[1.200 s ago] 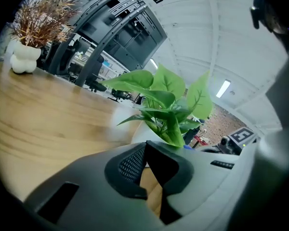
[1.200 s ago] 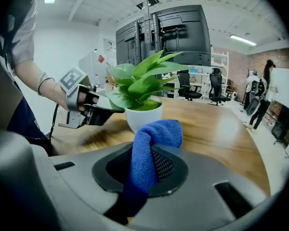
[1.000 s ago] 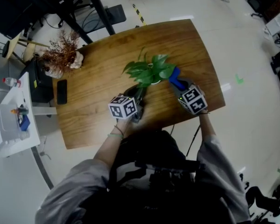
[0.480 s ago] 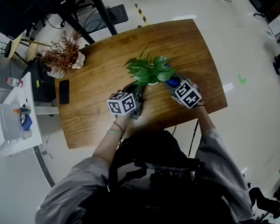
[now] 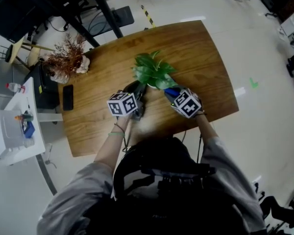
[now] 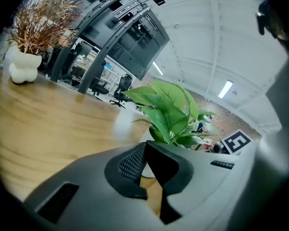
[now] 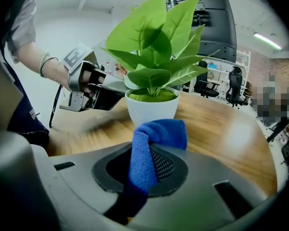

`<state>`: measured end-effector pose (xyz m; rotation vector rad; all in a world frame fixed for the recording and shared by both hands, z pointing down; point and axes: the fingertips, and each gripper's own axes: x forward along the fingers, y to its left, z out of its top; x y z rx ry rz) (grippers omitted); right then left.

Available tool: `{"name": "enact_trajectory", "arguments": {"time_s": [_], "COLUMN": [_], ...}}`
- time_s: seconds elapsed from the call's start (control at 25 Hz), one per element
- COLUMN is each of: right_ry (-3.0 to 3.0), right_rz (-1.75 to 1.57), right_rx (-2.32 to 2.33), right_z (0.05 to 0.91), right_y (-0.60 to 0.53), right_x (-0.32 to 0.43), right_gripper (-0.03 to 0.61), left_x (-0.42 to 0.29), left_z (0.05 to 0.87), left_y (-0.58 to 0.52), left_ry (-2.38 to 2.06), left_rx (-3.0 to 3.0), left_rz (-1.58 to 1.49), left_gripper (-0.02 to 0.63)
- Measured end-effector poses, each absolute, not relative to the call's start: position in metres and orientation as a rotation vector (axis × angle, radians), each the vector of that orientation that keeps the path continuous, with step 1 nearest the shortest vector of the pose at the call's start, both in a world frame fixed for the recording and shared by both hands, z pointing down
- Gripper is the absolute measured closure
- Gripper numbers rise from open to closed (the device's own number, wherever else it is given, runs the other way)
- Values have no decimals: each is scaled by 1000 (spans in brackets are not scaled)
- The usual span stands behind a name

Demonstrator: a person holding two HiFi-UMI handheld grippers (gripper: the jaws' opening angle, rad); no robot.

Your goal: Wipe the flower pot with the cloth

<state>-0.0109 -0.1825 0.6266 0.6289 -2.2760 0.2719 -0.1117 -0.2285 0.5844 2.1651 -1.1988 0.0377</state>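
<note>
Left gripper (image 6: 145, 150): jaws narrowed to a pinch on the rim of the flower pot (image 7: 151, 110), probably to steady it. Right gripper (image 7: 143, 154) clamps the folded blue cloth (image 7: 159, 131) with its free end at the pot's near wall, contact not resolvable. Pot is white, smooth and upright mid-table (image 5: 88, 116), holding a leafy green plant (image 7: 151, 57); no dirt discernible

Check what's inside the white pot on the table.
Inside the pot, a green mossy layer fills it to the rim, and a leafy plant rises from it. Any soil or roots under that layer are covered.
</note>
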Motion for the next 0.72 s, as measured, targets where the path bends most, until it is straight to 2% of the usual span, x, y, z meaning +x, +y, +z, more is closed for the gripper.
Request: {"name": "enact_trajectory", "arguments": {"time_s": [0.44, 0.72], "right_ry": [-2396, -2483], "right_rz": [610, 676], "right_rx": [1125, 1275], "right_z": [566, 513], "right_y": [-147, -117], "right_x": [17, 22], "right_gripper": [522, 522], "left_x": [-111, -89], "left_z": [547, 494], "left_y": [-190, -164], "left_ry": [-1266, -1266], "left_rx": [2257, 2354], "left_rz": [-1, -115], "left_gripper": [609, 609]}}
